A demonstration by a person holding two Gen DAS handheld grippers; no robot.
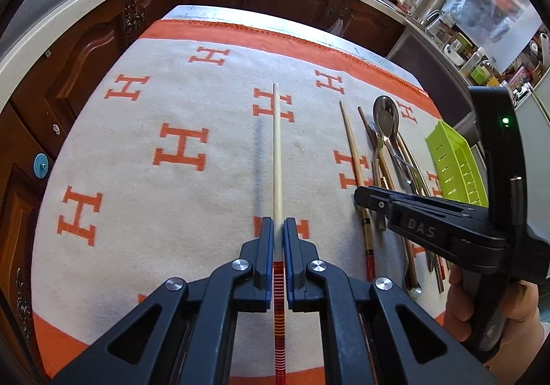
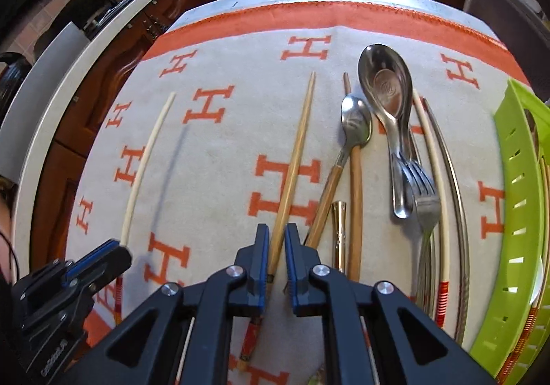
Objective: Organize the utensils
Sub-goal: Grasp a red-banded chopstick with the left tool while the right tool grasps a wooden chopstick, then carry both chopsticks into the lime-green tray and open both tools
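Left gripper (image 1: 278, 230) clamps the pale chopstick (image 1: 277, 144), raised off the blanket (image 1: 172, 103). Right gripper (image 2: 276, 240) straddles the bamboo chopstick (image 2: 295, 158), jaws slightly apart, shaft running straight away between them. Beyond, right: big spoon (image 2: 385, 82), green basket (image 2: 515, 196).

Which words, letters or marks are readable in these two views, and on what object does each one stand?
"DAS": on the right claw.
"H", repeated in orange: on the cloth.
Round stamp inside the large spoon: too blurred to read.
Lettering on the left claw body: too blurred to read.
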